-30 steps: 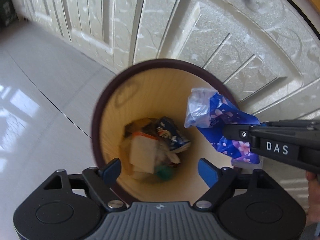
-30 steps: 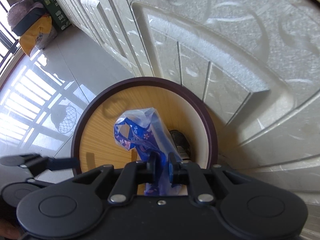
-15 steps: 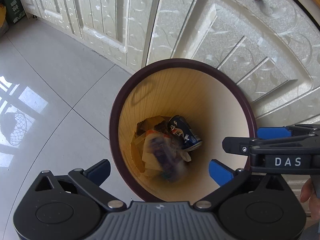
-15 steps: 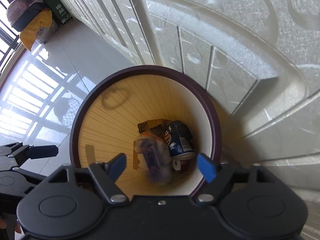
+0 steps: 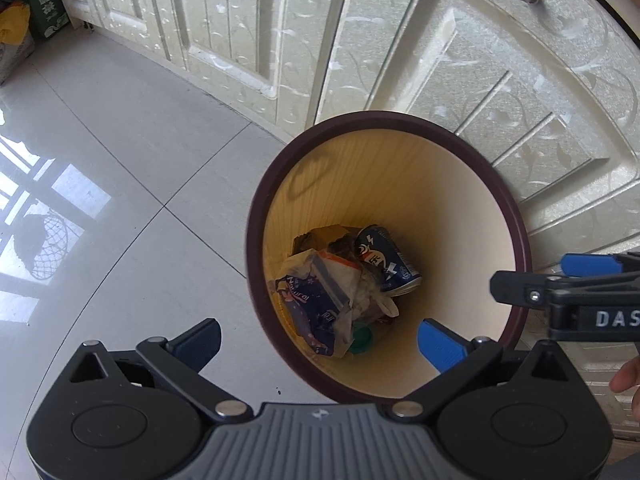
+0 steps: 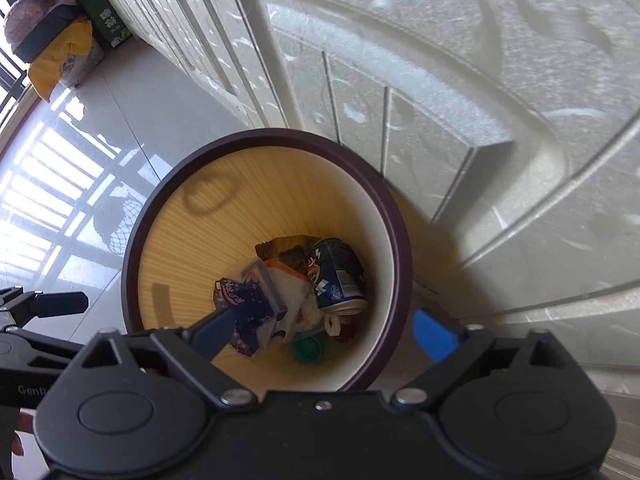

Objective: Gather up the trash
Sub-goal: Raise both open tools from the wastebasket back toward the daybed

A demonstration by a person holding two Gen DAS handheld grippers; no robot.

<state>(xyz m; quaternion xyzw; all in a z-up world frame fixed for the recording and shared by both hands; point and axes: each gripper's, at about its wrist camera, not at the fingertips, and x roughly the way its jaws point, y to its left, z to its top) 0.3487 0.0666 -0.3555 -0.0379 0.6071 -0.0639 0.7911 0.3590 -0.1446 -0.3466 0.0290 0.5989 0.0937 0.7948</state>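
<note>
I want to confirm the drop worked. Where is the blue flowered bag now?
In both wrist views the blue flowered bag lies at the bottom of the bin, on its left side, beside the blue can, above a green cap.

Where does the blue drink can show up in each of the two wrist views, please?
Left wrist: blue can lies at the bin's bottom, right of picture centre.
Right wrist: blue can lies at the bin's bottom, near picture centre.
Shared landmark: green cap, below and left of the can in both.
</note>
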